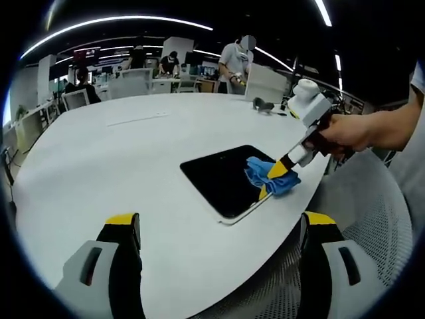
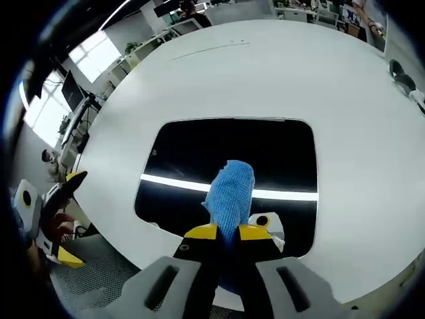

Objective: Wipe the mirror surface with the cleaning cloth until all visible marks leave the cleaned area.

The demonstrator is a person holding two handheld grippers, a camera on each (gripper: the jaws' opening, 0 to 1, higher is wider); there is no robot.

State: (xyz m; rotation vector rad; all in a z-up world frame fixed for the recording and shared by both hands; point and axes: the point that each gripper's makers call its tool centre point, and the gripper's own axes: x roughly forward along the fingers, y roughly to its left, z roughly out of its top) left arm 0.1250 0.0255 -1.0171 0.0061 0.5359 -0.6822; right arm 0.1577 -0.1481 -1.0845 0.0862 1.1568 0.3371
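A dark rectangular mirror (image 1: 222, 178) (image 2: 199, 156) lies flat on the white table near its front edge. A blue cleaning cloth (image 1: 269, 174) (image 2: 230, 193) rests on the mirror's near right part. My right gripper (image 2: 228, 232) (image 1: 273, 179) is shut on the cloth, pressing it onto the glass; a hand holds it from the right in the left gripper view. My left gripper (image 1: 219, 229) stands open over the table's front edge, nothing between its yellow-tipped fingers (image 1: 123, 222). It also shows at the far left of the right gripper view (image 2: 63, 219).
The white round table (image 1: 119, 159) (image 2: 358, 119) is wide and bare around the mirror. Small dark items (image 1: 263, 105) lie at its far right side. A white mesh chair (image 1: 372, 212) stands by the near edge. People sit at desks behind.
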